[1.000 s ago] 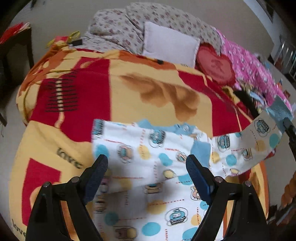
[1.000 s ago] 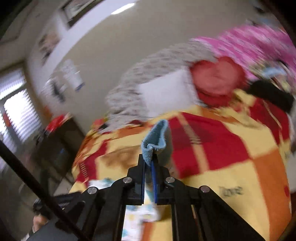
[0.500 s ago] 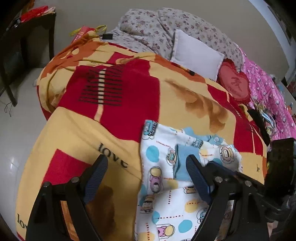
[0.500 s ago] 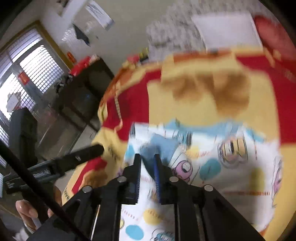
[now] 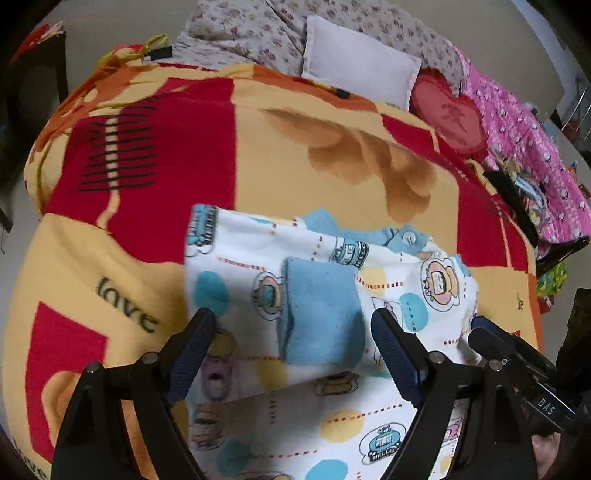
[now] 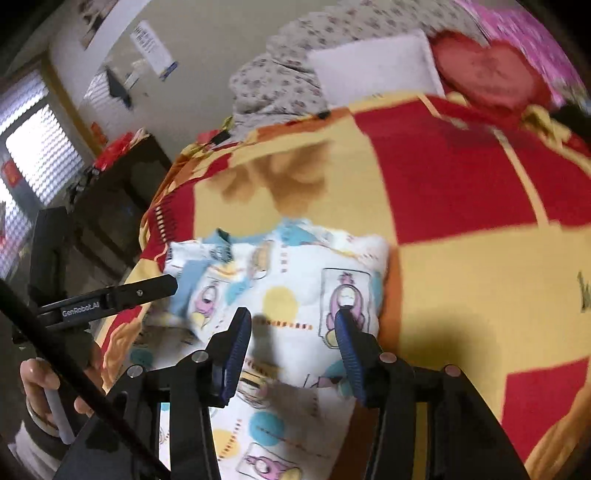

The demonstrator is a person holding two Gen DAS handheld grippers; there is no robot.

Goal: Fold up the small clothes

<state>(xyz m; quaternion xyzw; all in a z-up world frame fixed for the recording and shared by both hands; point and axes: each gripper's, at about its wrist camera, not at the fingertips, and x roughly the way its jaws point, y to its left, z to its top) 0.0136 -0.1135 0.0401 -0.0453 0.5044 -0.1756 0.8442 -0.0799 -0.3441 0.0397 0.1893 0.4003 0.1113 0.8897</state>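
Observation:
A small white baby garment [image 5: 314, 288] with cartoon prints and blue and yellow dots lies on the red and yellow blanket [image 5: 155, 155]. Its sleeve is folded across the body, and the blue cuff [image 5: 321, 314] lies on top. My left gripper [image 5: 291, 343] is open and empty just above the cuff. My right gripper [image 6: 291, 332] is open and empty over the garment [image 6: 288, 295], near its right edge. The left gripper's finger [image 6: 122, 295] shows at the left in the right wrist view. The right gripper's finger [image 5: 517, 358] shows at the right in the left wrist view.
A white pillow [image 5: 358, 62], a floral quilt [image 5: 258, 33], a red heart cushion [image 5: 454, 114] and a pink cover [image 5: 535, 147] lie at the bed's far end. A dark cabinet [image 6: 110, 192] stands left of the bed. A hand [image 6: 48, 398] holds the left gripper.
My right gripper carried the sleeve across the garment, laid the blue cuff down on it and opened. It has drawn back to the right. My left gripper stayed open.

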